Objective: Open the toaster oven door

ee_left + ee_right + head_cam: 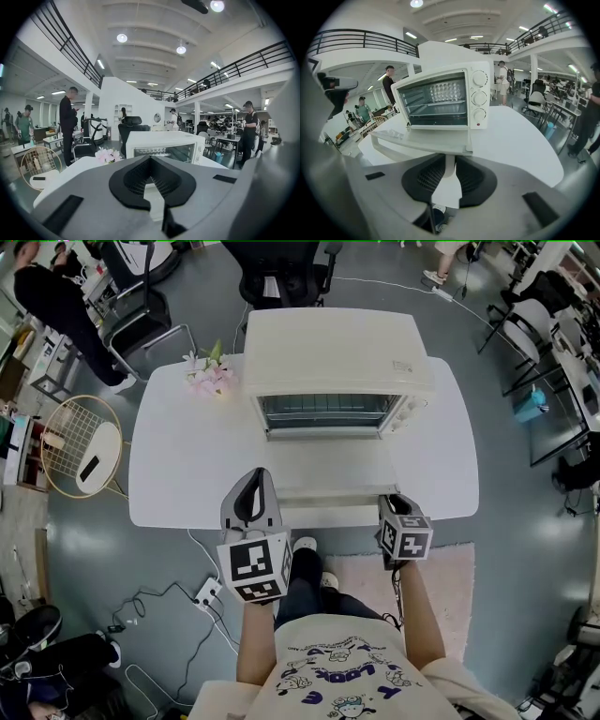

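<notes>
The cream toaster oven [337, 362] [440, 93] [161, 145] stands at the back middle of the white table [178, 456]. Its glass door [328, 470] [422, 140] lies folded down flat toward me, and the wire rack inside shows. My right gripper [398, 504] [446, 161] is at the door's front right corner, shut on the right end of the white door handle [328, 495] [446, 168]. My left gripper [255, 479] [150, 159] hovers just left of the door's front left corner with its fingertips together and nothing between them.
Pink flowers [208, 376] [108, 154] lie on the table left of the oven. A round wire side table [80, 446] stands to the left, an office chair [281, 273] is behind the table, and a power strip [208, 592] with cables is on the floor. People stand around the hall.
</notes>
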`<state>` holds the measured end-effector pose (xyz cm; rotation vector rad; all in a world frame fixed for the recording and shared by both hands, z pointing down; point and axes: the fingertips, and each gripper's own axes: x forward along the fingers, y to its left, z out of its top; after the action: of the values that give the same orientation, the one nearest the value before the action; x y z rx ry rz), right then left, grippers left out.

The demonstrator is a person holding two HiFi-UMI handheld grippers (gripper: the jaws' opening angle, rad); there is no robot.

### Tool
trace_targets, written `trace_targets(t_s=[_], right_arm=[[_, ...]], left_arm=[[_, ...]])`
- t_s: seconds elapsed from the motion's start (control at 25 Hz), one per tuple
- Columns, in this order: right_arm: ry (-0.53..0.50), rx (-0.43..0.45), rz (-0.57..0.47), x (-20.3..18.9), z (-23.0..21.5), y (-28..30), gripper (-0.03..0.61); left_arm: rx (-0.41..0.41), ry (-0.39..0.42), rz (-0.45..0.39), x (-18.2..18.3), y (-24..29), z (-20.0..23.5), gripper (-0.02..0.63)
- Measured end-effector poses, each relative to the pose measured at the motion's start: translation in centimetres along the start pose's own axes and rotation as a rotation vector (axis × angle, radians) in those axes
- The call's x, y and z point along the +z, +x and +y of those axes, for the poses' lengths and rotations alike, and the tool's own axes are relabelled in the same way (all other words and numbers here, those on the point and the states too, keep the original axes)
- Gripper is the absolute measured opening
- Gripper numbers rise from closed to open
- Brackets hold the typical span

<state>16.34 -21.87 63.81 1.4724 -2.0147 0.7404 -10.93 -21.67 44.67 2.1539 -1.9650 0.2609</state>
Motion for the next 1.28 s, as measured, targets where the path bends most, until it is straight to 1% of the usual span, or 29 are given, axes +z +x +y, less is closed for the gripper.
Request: trace_targets(t_s=[0.36,0.6,0.96,1.28], right_arm=[[-0.003,-0.008,-0.029,-2.3,-0.2,0.9,0.066],[0.0,-0.029,-0.048,-3.8,-0.3,1.8,0.064],[0.004,-0.034,-0.014,-6.3,-0.7,3.2,0.063],[0.007,-0.039,-0.002,-7.4,-0.8,3.9,0.063]], left_arm=[[0.006,-0.001,0.03,-1.9,-0.7,0.3,0.003],[0.009,0.002,0.05,-3.0,-0.9,0.4,0.003],[0.006,0.0,0.071,-4.5,-1.0,0.1,0.003],[0.008,-0.003,0.084,-5.5,-1.3,0.2,0.003]])
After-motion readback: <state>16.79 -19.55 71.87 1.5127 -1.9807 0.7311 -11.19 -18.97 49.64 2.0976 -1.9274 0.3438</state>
